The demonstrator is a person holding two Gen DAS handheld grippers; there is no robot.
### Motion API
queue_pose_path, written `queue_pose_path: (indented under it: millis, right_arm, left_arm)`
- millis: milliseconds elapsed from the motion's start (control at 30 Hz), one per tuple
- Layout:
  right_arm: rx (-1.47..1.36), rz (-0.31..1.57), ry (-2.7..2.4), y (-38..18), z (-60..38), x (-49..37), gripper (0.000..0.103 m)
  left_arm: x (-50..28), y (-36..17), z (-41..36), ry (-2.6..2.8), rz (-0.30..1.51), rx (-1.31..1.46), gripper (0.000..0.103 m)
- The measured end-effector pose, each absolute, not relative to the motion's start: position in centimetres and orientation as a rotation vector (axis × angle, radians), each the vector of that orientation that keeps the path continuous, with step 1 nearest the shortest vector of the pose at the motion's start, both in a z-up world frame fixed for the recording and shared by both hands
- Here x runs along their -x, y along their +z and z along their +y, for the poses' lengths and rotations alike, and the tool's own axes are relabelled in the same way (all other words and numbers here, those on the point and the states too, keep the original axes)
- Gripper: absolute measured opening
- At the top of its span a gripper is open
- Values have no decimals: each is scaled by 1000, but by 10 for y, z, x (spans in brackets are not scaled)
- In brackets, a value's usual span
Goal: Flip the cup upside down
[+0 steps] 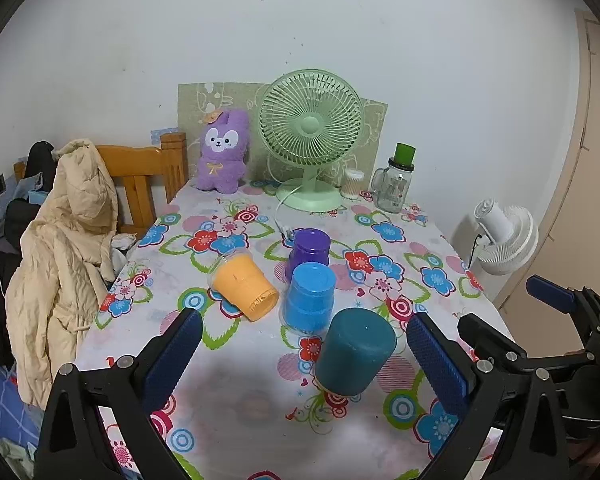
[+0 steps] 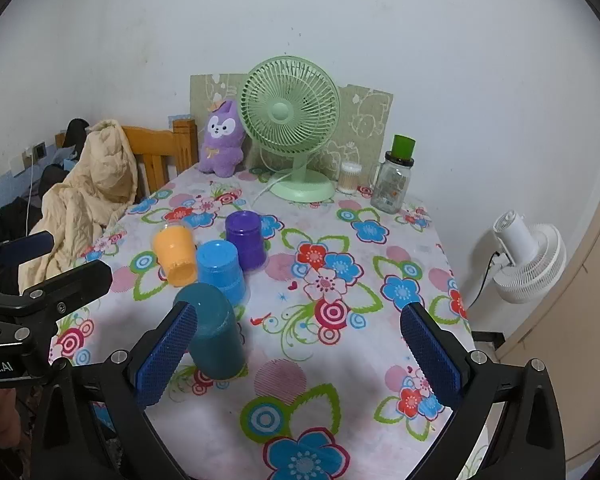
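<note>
Flowered counter (image 1: 240,380) in both wrist views, with four cups grouped at mid-cloth.

Left gripper (image 1: 304,320) and right gripper (image 2: 299,310): fingers spread wide, holding nothing, poised above the near edge.

Teal cup (image 1: 356,354), blue cup (image 1: 312,296) and purple cup (image 1: 310,250): mouth down, in a rough line running away from the cameras, teal nearest.

Orange cup (image 1: 242,286): on its side, just left of the blue cup, apparently the only one not yet inverted and so judged the task's thing. Cannot tell whether mouth or base faces the cameras.

Likely failures:
- Rolling of the orange cup on its round wall under a one-sided touch, toward the blue cup or the left edge.
- Knocking over of the teal or blue cup by wide-spread fingers reaching past them.
- Slipping of the smooth tapered wall out of a shallow pinch during the turn.
- Tipping on set-down if released while tilted.

Surroundings, well clear of the cups:
- Cream coat (image 1: 60,260) over a wooden chair (image 1: 148,176), left of the counter.
- Green fan (image 1: 310,124) at the back, its cord (image 1: 278,210) trailing toward the purple cup.
- White fan (image 1: 504,240) on the floor, right.
- Purple plush (image 1: 222,152), back left.
- Glass jar (image 1: 394,188), back right.
- Swab pot (image 1: 353,184), beside the jar.

Nearest obstacles to the reach: teal and blue cups.
</note>
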State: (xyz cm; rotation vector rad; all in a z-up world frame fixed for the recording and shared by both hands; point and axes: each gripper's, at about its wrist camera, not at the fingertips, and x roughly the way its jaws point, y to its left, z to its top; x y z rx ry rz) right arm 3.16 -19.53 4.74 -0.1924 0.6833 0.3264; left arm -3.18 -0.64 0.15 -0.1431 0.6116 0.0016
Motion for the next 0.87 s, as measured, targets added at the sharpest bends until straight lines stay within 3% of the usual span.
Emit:
queue_pose_path:
  millis: [867]
  right_arm:
    - [168,625,312,62,-197,-28,103]
  left_arm:
    - [33,7,3,6,585,152,103]
